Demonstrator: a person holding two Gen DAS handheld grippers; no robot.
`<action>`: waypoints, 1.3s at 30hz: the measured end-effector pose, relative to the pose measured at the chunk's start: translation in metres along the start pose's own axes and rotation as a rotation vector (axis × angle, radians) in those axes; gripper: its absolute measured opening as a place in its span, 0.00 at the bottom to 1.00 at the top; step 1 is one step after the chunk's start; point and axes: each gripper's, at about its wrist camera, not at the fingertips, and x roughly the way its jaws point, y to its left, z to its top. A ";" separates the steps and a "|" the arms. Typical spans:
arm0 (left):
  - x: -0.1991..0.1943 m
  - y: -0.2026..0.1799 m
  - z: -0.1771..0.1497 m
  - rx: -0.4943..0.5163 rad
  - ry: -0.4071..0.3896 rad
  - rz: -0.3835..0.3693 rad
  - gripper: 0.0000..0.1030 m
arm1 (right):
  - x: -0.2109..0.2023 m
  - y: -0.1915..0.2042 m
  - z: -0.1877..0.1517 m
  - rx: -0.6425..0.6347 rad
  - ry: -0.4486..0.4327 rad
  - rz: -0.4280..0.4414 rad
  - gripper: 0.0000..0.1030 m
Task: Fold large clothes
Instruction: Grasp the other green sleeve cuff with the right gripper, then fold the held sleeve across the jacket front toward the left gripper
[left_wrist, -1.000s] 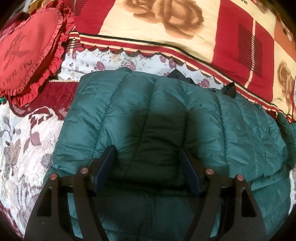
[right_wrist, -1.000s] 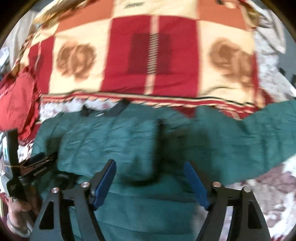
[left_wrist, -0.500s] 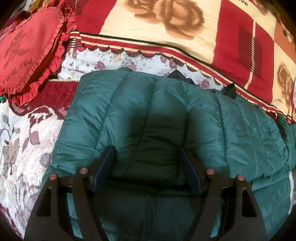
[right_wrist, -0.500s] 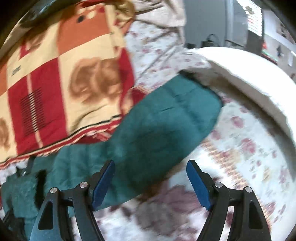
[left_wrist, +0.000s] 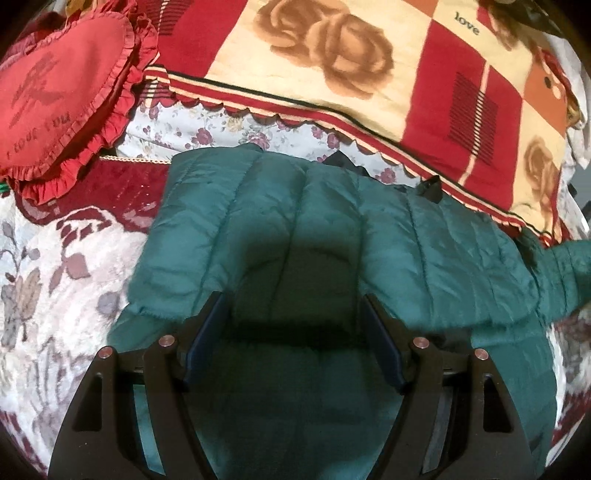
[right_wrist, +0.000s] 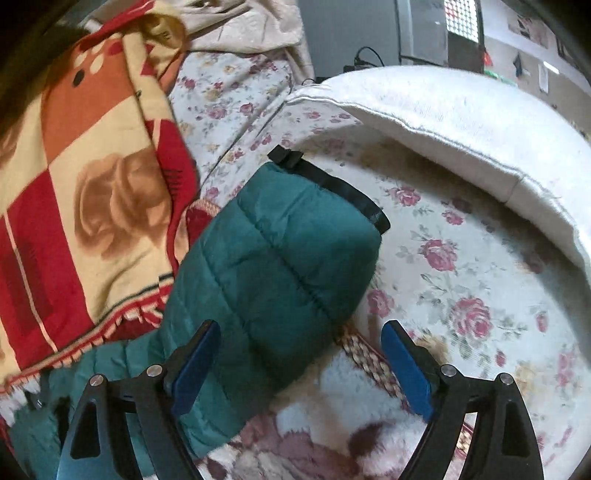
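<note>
my left gripper hovers wide over the green puffer jacket body, one side apparently folded in, while my right gripper, also wide, nears the unfolded sleeve by the bed's edge.

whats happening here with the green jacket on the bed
A person with a gripper in each hand is folding a dark green quilted puffer jacket laid flat on a floral bedspread. The left gripper hovers over the jacket's body, jaws open. The right gripper is open over the outstretched sleeve with the black cuff, gripping nothing.
</note>
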 end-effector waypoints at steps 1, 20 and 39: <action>-0.005 0.001 -0.002 -0.004 0.003 -0.006 0.72 | 0.002 0.000 0.001 0.009 0.000 0.006 0.84; -0.025 -0.008 -0.009 -0.016 0.022 0.000 0.72 | -0.009 0.009 0.019 -0.032 -0.083 0.168 0.12; -0.035 0.010 -0.012 -0.099 0.032 -0.045 0.72 | -0.090 0.158 -0.040 -0.320 0.027 0.603 0.07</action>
